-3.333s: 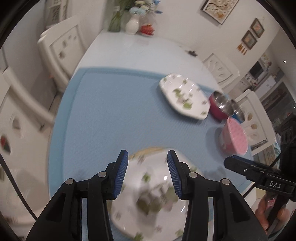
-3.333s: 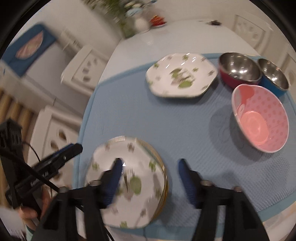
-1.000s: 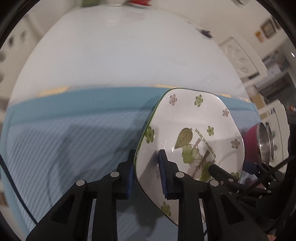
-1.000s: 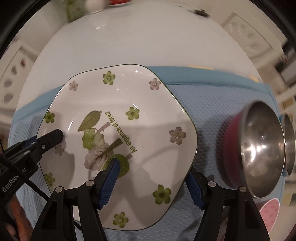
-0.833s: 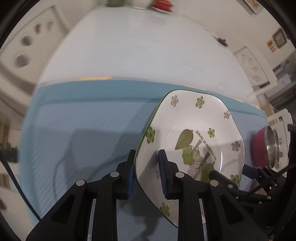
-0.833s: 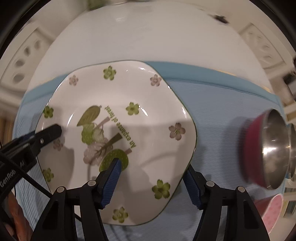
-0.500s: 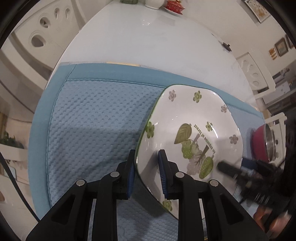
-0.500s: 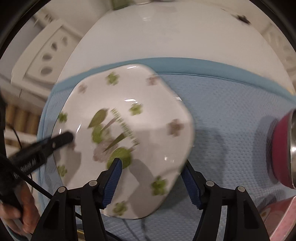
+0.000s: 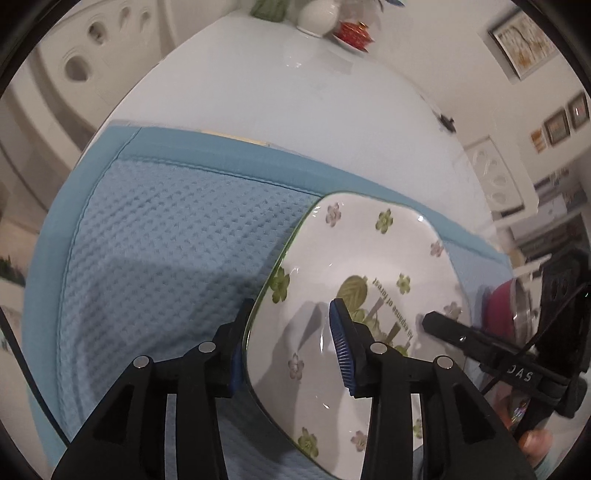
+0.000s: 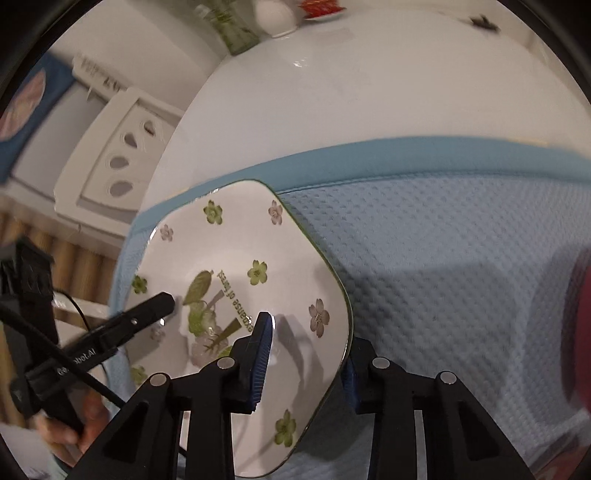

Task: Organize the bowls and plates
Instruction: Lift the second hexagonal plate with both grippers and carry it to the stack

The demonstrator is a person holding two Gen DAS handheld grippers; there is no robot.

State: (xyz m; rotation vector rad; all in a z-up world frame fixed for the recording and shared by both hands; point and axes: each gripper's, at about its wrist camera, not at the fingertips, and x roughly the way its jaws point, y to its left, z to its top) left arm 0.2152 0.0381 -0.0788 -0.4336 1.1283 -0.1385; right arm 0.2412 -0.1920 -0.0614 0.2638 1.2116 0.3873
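Note:
A white hexagonal plate [image 9: 354, 266] with green flowers and a leaf print is held above the blue mat [image 9: 159, 236]. My left gripper [image 9: 291, 343] is shut on its left rim, one finger below and one on top. My right gripper [image 10: 306, 350] is shut on its right rim; the plate [image 10: 236, 266] fills the lower left of the right wrist view. Each gripper shows in the other's view, at the plate's opposite edge. A red bowl [image 9: 506, 310] with a steel inside sits at the right.
The blue waffle mat [image 10: 443, 258] covers the near part of a white table [image 9: 295, 92]. A white vase [image 9: 317, 14] and a red dish [image 9: 351, 33] stand at the far end. White chairs [image 10: 122, 155] stand beside the table.
The plate has been lifted off the mat and carried left, away from the red bowl. Both grippers stay on its rims. Before that, the left gripper left the plate stack.

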